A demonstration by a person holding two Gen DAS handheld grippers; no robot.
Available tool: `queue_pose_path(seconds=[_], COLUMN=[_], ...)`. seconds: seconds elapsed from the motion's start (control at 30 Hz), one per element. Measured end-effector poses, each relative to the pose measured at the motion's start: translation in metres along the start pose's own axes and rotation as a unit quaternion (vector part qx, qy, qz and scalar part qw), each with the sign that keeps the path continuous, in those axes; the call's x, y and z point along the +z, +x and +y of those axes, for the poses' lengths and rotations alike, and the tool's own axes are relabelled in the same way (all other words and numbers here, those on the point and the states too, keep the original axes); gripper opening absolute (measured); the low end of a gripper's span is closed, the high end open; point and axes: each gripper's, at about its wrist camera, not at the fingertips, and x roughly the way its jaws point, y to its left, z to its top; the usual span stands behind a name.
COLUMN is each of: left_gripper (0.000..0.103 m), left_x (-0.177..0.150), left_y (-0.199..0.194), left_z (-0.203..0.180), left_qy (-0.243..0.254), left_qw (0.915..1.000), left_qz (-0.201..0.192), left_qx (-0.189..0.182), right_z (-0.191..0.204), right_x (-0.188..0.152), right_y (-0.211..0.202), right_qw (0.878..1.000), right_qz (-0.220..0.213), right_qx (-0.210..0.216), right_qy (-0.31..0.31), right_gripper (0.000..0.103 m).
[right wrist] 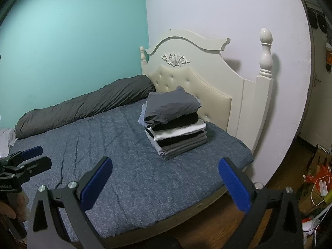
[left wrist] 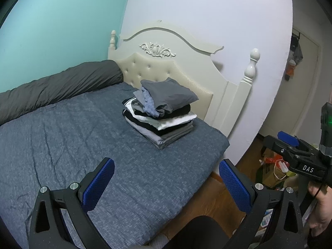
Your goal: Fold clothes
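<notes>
Both my grippers hang above the near edge of the bed [left wrist: 62,137], level and pointing toward the headboard [right wrist: 207,66]. My left gripper [left wrist: 166,183] has its blue pads spread wide with nothing between them; my right gripper [right wrist: 165,183] is spread just the same, also empty. My right hand [left wrist: 321,205] shows at the edge of the left view, gripping its handle. Folded clothes [right wrist: 176,122] sit in a stack on the blue bedspread, just before the headboard, well apart from both grippers.
</notes>
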Motion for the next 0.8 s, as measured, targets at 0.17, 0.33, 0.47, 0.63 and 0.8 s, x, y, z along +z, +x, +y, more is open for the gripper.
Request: queue_pose_path(seconds=[0.17,0.33,0.47,0.63,0.8], left_gripper=[0.103,0.103,0.103,0.103,0.103], left_x=[-0.0007,-0.002,-0.0021,-0.0019,-0.0019], left_y=[0.0014,0.0027,0.0026,0.0016,0.0024], left_z=[0.0016,0.0022,0.0042,0.0051,0.0068], left_qy=[-0.002,-0.004,-0.008,-0.007,-0.011], left_qw=[1.0,1.0,0.9999,1.0,0.9999], left_qz=[0.003,0.007,0.004,0.001,0.005], left_qx=[0.002,0.003,0.007,0.006,0.006], right_z=[0.0001,0.0002,0.0015,0.0018,0.001], right_x=[-0.0011,-0.0024,-0.0036,-0.0054,-0.0061], right_y=[0.0024,0.0033,0.0043,0.0076,0.0084], right_qw=[1.0,1.0,1.0,1.0,1.0], right_qz=[0.002,0.004,0.006,0.011,0.012], right_qx=[-0.001,0.001,0.003,0.003,0.003], right_qy=[-0.002,-0.001,-0.002,-0.003,-0.002], right_gripper=[0.103,0.103,0.103,0.103,0.103])
